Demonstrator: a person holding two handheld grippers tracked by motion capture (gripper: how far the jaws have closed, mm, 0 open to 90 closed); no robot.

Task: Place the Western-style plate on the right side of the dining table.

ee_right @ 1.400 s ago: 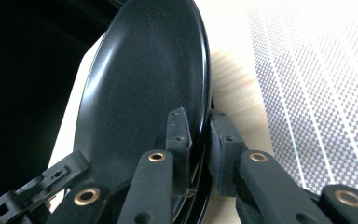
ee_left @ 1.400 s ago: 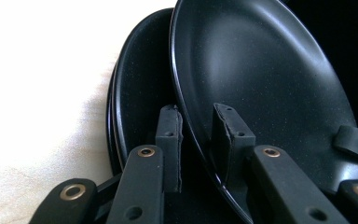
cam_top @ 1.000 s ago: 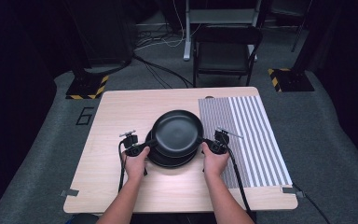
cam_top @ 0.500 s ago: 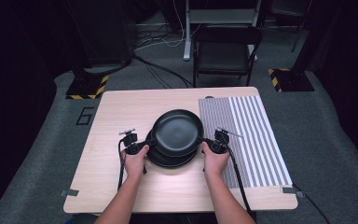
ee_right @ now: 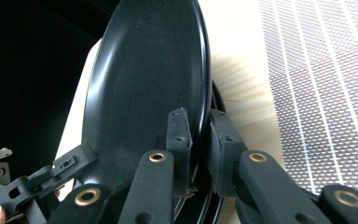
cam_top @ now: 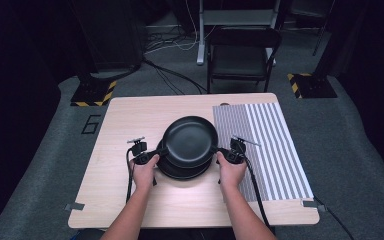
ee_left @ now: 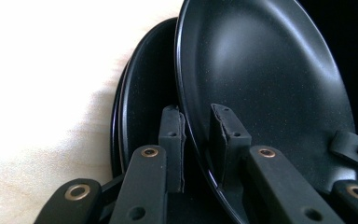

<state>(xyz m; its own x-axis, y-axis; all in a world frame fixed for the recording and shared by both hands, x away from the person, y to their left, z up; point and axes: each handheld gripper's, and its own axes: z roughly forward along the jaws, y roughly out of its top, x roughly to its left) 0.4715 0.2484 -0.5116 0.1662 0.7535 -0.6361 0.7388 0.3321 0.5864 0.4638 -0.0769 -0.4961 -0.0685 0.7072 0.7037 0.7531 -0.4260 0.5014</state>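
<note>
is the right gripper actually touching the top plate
Touching. In the right gripper view the right gripper has one pad on each face of the top plate's rim, clamped.

floor marking: a big "6" (cam_top: 91,123) outlined in dark tape on the grey carpet, just left of the table's far-left corner
warning stripes: yellow-and-black hazard tape on the two stand bases (cam_top: 92,93) on the floor, no words on them
anything else: nope, no brand or label I can read anywhere
</note>
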